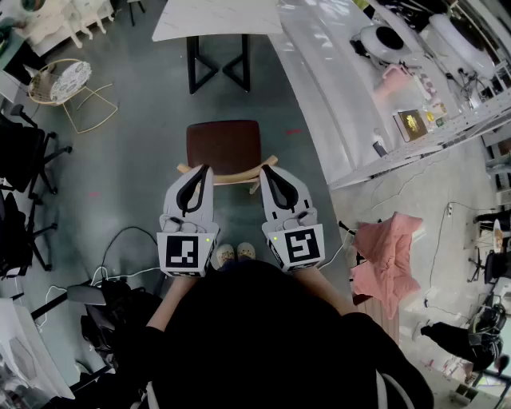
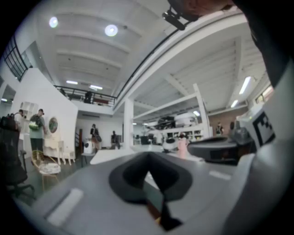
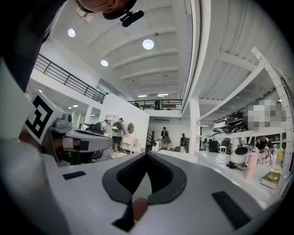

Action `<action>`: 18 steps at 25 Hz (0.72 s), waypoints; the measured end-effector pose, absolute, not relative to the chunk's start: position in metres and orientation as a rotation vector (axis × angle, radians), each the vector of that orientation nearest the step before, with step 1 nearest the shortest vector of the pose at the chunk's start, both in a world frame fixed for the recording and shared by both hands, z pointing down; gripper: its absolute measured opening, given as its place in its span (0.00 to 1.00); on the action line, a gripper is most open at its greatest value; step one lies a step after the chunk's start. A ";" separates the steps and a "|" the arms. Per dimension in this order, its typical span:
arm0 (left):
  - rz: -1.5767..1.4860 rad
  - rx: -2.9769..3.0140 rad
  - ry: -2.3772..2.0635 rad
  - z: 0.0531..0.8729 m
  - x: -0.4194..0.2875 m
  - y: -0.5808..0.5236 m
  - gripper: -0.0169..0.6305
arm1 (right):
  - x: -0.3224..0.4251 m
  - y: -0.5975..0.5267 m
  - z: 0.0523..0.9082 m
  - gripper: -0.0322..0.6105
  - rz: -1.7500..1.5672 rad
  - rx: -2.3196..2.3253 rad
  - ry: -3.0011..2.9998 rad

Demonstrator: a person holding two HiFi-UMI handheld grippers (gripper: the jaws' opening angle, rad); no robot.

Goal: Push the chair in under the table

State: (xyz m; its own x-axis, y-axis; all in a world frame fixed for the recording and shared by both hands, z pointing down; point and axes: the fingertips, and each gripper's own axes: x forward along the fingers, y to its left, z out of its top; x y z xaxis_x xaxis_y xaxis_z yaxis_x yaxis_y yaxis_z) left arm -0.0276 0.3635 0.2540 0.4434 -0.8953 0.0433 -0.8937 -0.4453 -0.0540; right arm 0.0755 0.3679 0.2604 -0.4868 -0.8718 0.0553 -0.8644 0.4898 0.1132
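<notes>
The chair (image 1: 223, 146) has a dark brown seat and a curved wooden backrest (image 1: 229, 177), and stands on the grey floor with its back toward me. The white-topped table (image 1: 215, 19) on black legs stands beyond it, with a gap between them. My left gripper (image 1: 207, 169) is shut, its tips over the left end of the backrest. My right gripper (image 1: 265, 170) is shut over the right end. Whether either touches the wood I cannot tell. In the left gripper view the shut left gripper (image 2: 148, 161) points level at the table (image 2: 112, 155). The right gripper (image 3: 147, 157) likewise points level.
A long white counter (image 1: 327, 104) runs along the right. Pink cloth (image 1: 387, 256) hangs at the right. A round wire side table (image 1: 62, 84) and black office chairs (image 1: 24, 160) stand at the left. Cables (image 1: 120, 240) lie on the floor near my feet.
</notes>
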 end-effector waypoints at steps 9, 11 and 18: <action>-0.049 -2.678 1.634 0.266 -0.036 0.360 0.04 | 0.070 0.369 0.261 0.08 -0.128 1.570 -2.630; -0.071 -2.687 1.609 0.272 -0.036 0.360 0.04 | 0.070 0.370 0.266 0.08 -0.117 1.580 -2.620; -0.113 -2.673 1.594 0.277 -0.035 0.334 0.04 | 0.074 0.337 0.276 0.08 -0.094 1.566 -2.621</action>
State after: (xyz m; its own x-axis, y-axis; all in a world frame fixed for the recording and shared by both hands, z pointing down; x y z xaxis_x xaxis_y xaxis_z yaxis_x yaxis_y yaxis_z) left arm -0.0348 0.3338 0.2775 0.4737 -0.8794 0.0485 -0.8774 -0.4760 -0.0604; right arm 0.0740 0.3373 0.2760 -0.4716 -0.8808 0.0430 -0.8754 0.4735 0.0975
